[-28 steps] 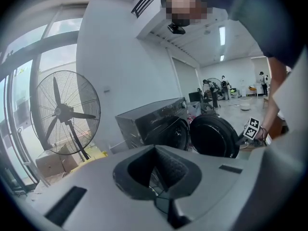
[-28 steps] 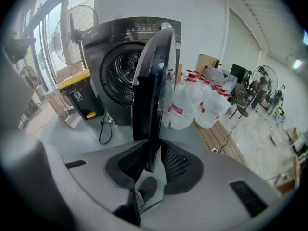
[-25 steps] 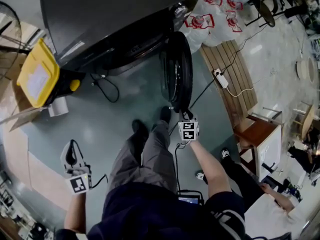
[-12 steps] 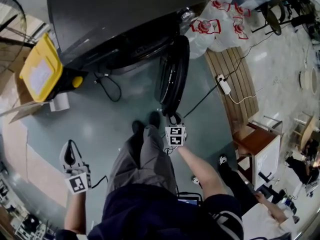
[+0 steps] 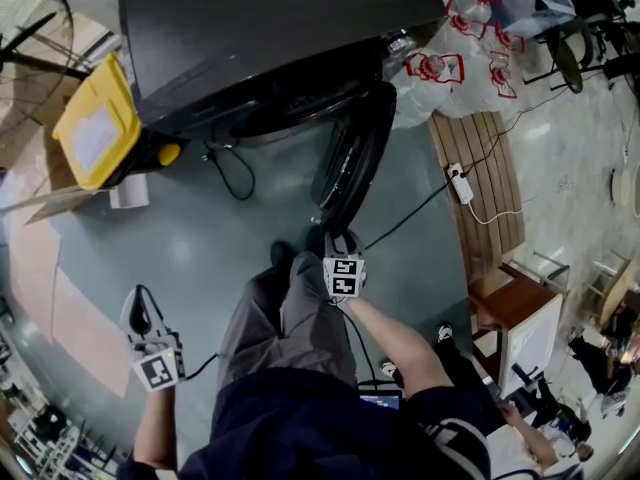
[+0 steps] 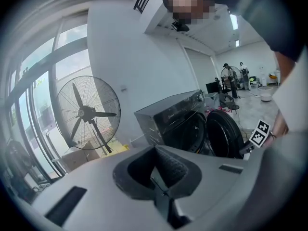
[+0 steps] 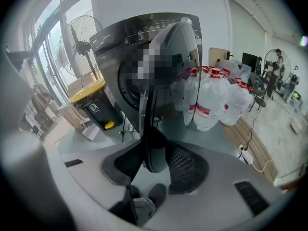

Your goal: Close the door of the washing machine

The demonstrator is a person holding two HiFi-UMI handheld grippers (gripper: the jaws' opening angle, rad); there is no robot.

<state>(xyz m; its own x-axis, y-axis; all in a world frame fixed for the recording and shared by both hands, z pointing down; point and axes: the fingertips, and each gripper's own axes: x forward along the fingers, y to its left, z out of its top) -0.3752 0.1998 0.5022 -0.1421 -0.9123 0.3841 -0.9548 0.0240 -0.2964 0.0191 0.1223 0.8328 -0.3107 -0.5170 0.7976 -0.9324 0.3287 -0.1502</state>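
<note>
Grey-green floor [image 5: 190, 258] runs up to the dark washing machine [image 5: 270, 38], whose round door [image 5: 352, 158] stands swung well out toward me, not yet shut. It hangs from the side of the front where the water bottles [image 5: 460, 63] are stacked.

My right hand-held gripper [image 5: 336, 240] is down at the door's free edge, just ahead of my shoes. In the right gripper view the rim runs between its jaws, which have just been opening; the pads stand apart on either side of the rim and, as far as I can judge, do not pinch it. I think I chose that spot because it lies farthest from the hinge, where a push swings the door most easily. Loose jaws would let the rim pivot instead of twisting my wrist.

My left hand-held gripper [image 5: 142, 308] hangs at my left, well apart from the machine, jaws together on nothing. I keep it there, clear of the door's sweep. A yellow-lidded bin [image 5: 95, 133] stands beside the machine, outside that sweep.
</note>
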